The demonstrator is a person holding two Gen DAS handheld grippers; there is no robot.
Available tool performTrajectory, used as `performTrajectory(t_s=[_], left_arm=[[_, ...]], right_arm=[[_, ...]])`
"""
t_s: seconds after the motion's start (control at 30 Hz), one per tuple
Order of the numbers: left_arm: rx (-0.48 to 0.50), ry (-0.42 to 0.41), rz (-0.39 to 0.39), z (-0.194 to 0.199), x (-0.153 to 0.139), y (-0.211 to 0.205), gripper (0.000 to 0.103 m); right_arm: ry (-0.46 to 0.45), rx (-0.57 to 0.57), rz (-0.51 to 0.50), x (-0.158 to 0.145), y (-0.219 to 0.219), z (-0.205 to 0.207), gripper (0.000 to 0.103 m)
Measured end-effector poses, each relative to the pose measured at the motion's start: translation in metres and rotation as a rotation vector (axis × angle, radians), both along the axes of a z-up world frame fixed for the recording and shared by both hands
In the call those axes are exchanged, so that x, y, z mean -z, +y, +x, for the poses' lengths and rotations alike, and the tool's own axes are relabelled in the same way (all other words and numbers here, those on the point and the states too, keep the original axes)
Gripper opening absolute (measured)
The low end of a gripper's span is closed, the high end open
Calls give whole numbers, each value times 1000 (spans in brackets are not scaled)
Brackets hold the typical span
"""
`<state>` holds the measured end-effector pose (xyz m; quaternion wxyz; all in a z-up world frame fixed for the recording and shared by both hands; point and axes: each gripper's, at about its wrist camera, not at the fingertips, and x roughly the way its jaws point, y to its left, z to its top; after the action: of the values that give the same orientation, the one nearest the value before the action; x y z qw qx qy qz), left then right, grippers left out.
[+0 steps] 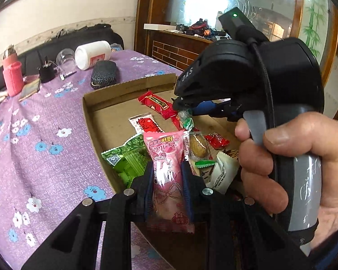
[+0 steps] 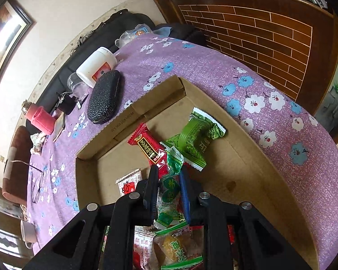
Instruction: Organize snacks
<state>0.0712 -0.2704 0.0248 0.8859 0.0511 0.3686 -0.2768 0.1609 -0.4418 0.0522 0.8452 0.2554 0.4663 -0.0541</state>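
Note:
A shallow cardboard box point(image 1: 124, 88) point(image 2: 241, 114) lies on the purple flowered tablecloth and holds several wrapped snacks. My left gripper point(image 1: 166, 168) is shut on a pink snack packet point(image 1: 166, 157) that stands lengthwise between its fingers, low over the box's near end. My right gripper point(image 2: 169, 173) is shut on a small green candy wrapper point(image 2: 172, 184) above the snack pile. In the left wrist view the right gripper point(image 1: 182, 104) reaches in from the right, held by a person's hand point(image 1: 304, 164). A red packet point(image 2: 149, 147) and a green packet point(image 2: 196, 135) lie just beyond it.
At the table's far end stand a white jar point(image 2: 97, 66), a black patterned case point(image 2: 104, 97), a clear cup point(image 1: 65, 56), a red-sleeved bottle point(image 1: 12, 78) and a small black item point(image 1: 46, 72). Eyeglasses point(image 2: 37, 180) and a mug point(image 2: 28, 231) sit at the left. A wooden cabinet point(image 2: 270, 36) stands behind.

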Motion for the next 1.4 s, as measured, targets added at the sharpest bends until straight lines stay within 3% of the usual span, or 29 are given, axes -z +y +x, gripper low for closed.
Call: performTrajectory(t_s=[1.1,1.2,1.27,1.33,1.4], left_arm=[[-9,-34,26,-4,0,1,23],[-14,-43,30,-4,-1,2,25],[-18,-46,32,-4,-2,2,27],[-18,-49,37,-4,-2,1,30],[-21,-57,33,-5,-4,2,40]], right_arm=[[-1,-19,-28,-2,7,1,19],[-14,-21,-51,-6,10,-1,31],[-41,-22,-65,-11,12,-3,58],[-81,-18,-93,-19,13,-10,68],[-123,-18,-107,-26,12,-21,68]])
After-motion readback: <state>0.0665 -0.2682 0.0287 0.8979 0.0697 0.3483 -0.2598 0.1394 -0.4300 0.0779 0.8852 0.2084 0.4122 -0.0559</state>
